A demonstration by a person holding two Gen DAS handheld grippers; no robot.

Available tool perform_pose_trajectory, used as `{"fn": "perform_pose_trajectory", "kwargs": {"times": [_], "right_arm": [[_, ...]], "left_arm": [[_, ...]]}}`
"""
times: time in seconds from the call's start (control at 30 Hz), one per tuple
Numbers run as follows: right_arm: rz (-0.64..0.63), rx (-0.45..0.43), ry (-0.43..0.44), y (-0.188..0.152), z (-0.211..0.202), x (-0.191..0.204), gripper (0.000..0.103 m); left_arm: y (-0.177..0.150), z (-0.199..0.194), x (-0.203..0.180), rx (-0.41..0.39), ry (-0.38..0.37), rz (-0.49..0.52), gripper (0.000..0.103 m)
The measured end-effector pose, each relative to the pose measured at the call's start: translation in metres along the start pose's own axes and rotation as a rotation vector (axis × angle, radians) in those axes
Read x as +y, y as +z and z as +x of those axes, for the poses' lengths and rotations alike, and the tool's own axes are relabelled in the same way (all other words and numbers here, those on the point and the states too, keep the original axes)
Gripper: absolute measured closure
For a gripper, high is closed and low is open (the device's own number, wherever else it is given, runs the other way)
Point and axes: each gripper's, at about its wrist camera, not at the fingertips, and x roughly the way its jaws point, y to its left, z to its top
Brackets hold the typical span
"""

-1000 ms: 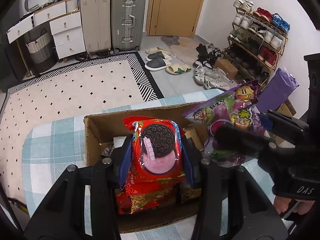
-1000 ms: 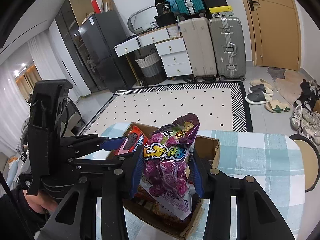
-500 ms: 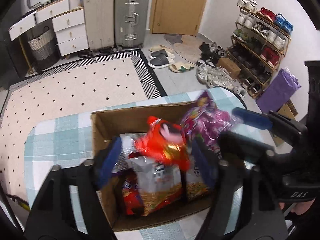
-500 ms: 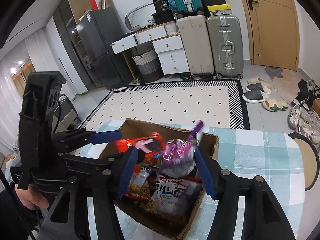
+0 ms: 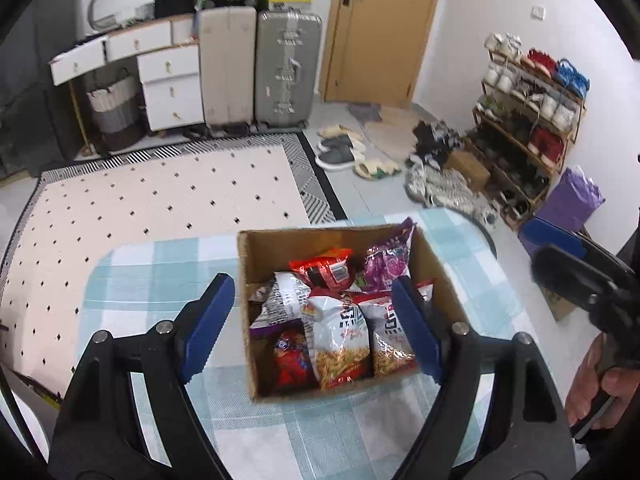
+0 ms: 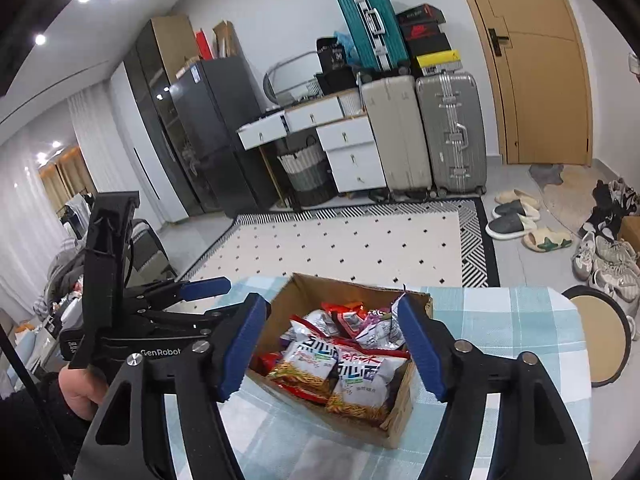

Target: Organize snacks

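A cardboard box point(image 5: 308, 243) point(image 6: 360, 426) stands on the table's blue checked cloth point(image 5: 160, 272), filled with several snack bags. A red cookie pack point(image 5: 324, 270) point(image 6: 346, 318) and a purple candy bag point(image 5: 388, 264) point(image 6: 378, 322) lie on top at the box's far end. My left gripper point(image 5: 312, 282) hovers above and short of the box; its jaws are opening with nothing between them. My right gripper point(image 6: 330, 304) hangs over the box's near side, its jaws also opening and empty. Each gripper shows in the other's view: the right gripper point(image 5: 560, 248) at the right edge, the left gripper point(image 6: 204, 288) at the left.
A round stool point(image 6: 596, 340) stands beside the table on the right. A dotted rug point(image 5: 160, 200) covers the floor beyond, with suitcases point(image 5: 286, 68), drawers and a door behind. A shoe rack point(image 5: 528, 128), loose shoes and a purple bag point(image 5: 572, 200) line the right wall.
The left gripper let go of the red cookie pack and the right let go of the purple candy bag. Both packs dropped into the box, and both grippers pulled back and up.
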Motion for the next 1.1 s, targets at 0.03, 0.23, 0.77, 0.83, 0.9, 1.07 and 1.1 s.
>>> {"fn": "perform_pose_trajectory", "kwargs": {"times": [0.03, 0.23, 0.77, 0.83, 0.9, 1.07, 1.1], "right_arm": [[-0.005, -0.013, 0.005, 0.000, -0.007, 0.004, 0.026], [-0.049, -0.156, 0.002, -0.006, -0.070, 0.028, 0.006], [-0.095, -0.331, -0.002, -0.079, -0.171, 0.064, 0.000], [-0.109, -0.339, -0.017, -0.096, -0.178, 0.065, 0.001], [-0.131, -0.334, -0.030, -0.114, -0.181, 0.067, 0.000], [-0.203, -0.312, -0.076, -0.170, -0.178, 0.072, 0.000], [-0.201, -0.302, -0.079, -0.180, -0.175, 0.071, 0.000]], "left_arm": [[-0.004, -0.011, -0.001, -0.022, 0.011, -0.002, 0.023], [-0.019, -0.083, -0.011, -0.158, 0.072, -0.004, 0.015], [-0.130, -0.209, -0.019, -0.410, 0.204, -0.019, 0.001], [-0.145, -0.209, -0.016, -0.423, 0.210, -0.004, 0.001], [-0.164, -0.208, -0.014, -0.442, 0.240, 0.007, 0.001], [-0.208, -0.201, -0.010, -0.447, 0.228, -0.011, 0.001], [-0.218, -0.198, -0.010, -0.443, 0.230, -0.011, 0.001]]}}
